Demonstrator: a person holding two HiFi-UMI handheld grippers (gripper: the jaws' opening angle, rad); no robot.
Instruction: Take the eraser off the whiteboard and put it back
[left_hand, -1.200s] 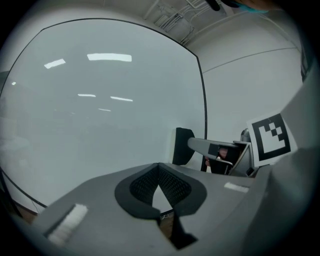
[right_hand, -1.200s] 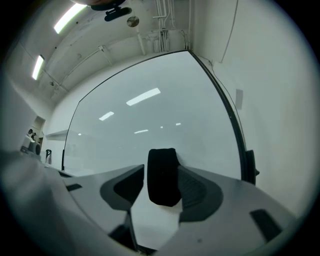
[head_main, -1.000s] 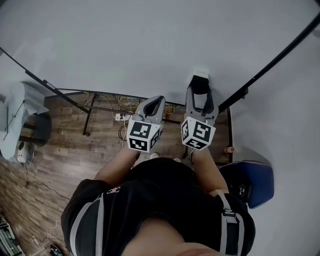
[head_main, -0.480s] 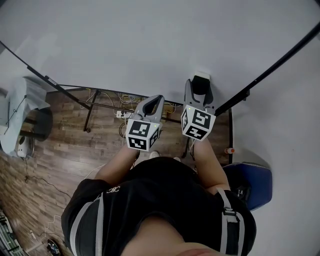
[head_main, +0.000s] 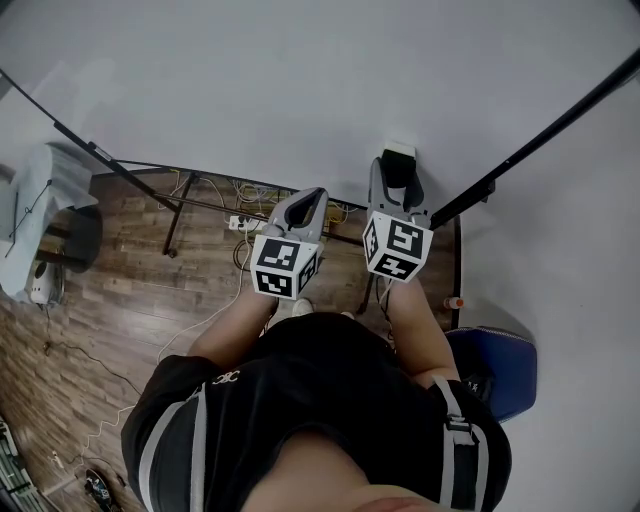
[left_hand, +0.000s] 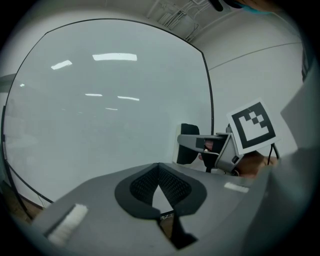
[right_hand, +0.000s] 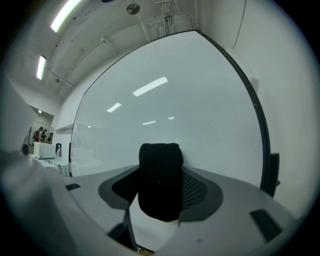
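Before the wide glossy white whiteboard (head_main: 300, 80), our grey left gripper (left_hand: 159, 167) hangs empty, its jaws pressed together. Our grey right gripper (right_hand: 161, 189) has just been closing and pinches the black felt block eraser (right_hand: 159, 162), which sits against the whiteboard. If the pinch is shallow, the eraser may drop as we pull away.

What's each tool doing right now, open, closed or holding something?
Left tool: closed, empty.
Right tool: jaws have just been closing, now gripping the eraser against the whiteboard.
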